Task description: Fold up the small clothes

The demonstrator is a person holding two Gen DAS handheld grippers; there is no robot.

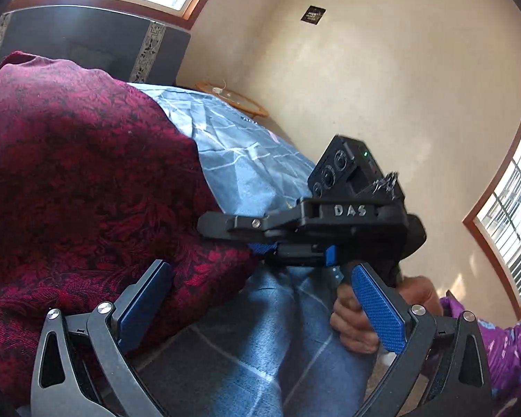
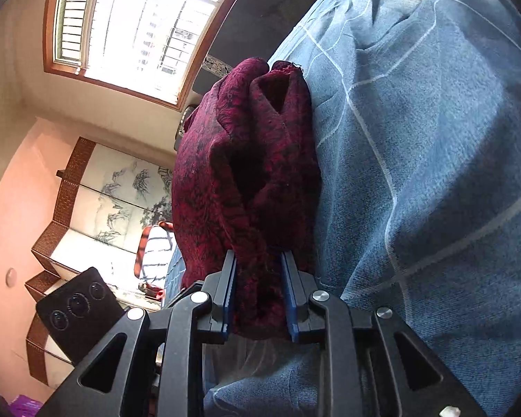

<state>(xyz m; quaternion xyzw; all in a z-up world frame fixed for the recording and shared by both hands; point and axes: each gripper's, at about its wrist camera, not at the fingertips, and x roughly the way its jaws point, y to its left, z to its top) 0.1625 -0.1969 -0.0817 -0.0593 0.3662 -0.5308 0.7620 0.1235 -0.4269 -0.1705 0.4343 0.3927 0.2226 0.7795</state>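
The dark red patterned garment (image 2: 246, 173) hangs bunched over the blue checked bed (image 2: 434, 173), soft, light and limp, likely to sag and slip unless pinched through several layers near an edge or corner. The right gripper (image 2: 258, 299) has its jaws clamped on a gathered fold. The left gripper (image 1: 260, 309) hangs beside the cloth, jaws spread wide and empty.

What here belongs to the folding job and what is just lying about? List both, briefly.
Job:
- red patterned cloth, bunched
- right gripper, clamped on the cloth
- left gripper, open, holding nothing
- blue checked bedsheet, the work surface

Lying about:
- purple fabric at the edge
- painted folding screen
- round wooden table
- windows
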